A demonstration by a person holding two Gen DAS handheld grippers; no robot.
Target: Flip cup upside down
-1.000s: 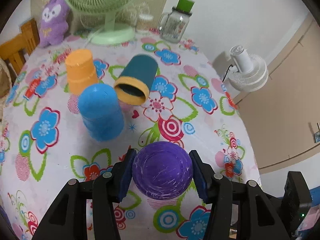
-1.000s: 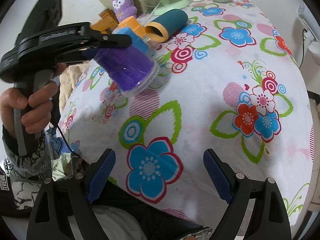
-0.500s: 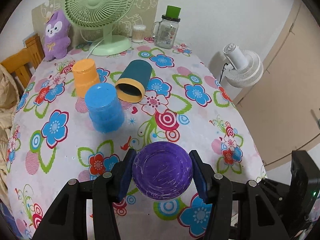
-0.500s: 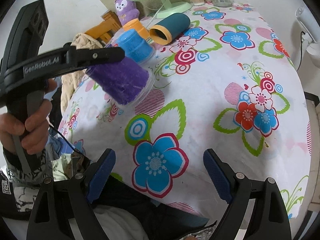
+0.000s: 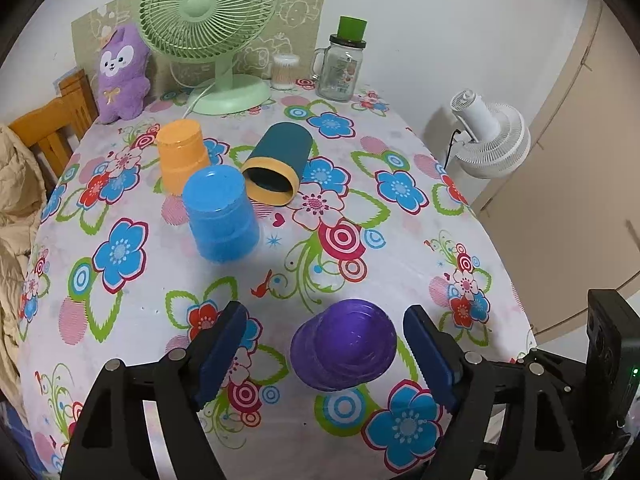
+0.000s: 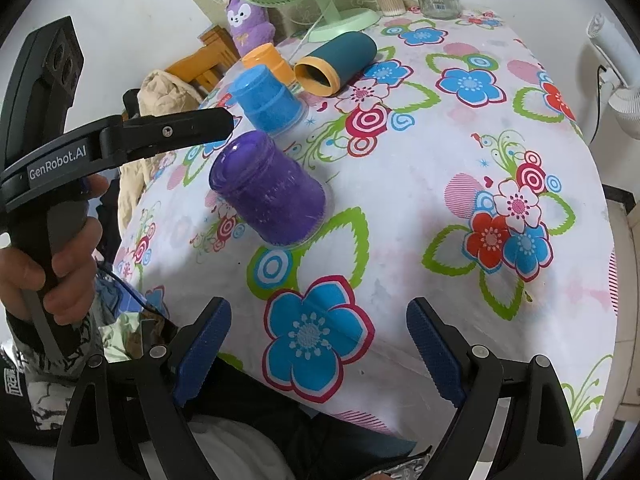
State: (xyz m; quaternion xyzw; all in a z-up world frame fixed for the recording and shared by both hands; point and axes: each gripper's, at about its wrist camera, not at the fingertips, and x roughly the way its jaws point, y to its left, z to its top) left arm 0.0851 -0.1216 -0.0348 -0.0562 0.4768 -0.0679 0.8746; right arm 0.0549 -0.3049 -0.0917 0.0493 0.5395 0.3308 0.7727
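A purple cup [image 5: 344, 344] stands upside down on the flowered tablecloth, rim down; it also shows in the right wrist view [image 6: 268, 196]. My left gripper [image 5: 324, 354] is open, its blue pads apart on either side of the cup and not touching it. In the right wrist view the left gripper [image 6: 176, 128] hovers just above the cup. My right gripper [image 6: 316, 356] is open and empty at the near table edge. A blue cup [image 5: 220, 212] and an orange cup [image 5: 182, 154] stand upside down. A teal cup with a yellow rim [image 5: 278, 168] lies on its side.
A green desk fan [image 5: 212, 36], a purple plush toy [image 5: 122, 72], a glass jar with a green lid [image 5: 340, 68] and a cotton swab box [image 5: 284, 72] stand at the table's far edge. A white fan [image 5: 490, 132] stands off the table at the right. A wooden chair [image 5: 52, 128] is at the left.
My left gripper lowered the purple cup onto the table and opened, letting it go. The cup now stands upside down on the cloth. The right gripper stayed open in place.
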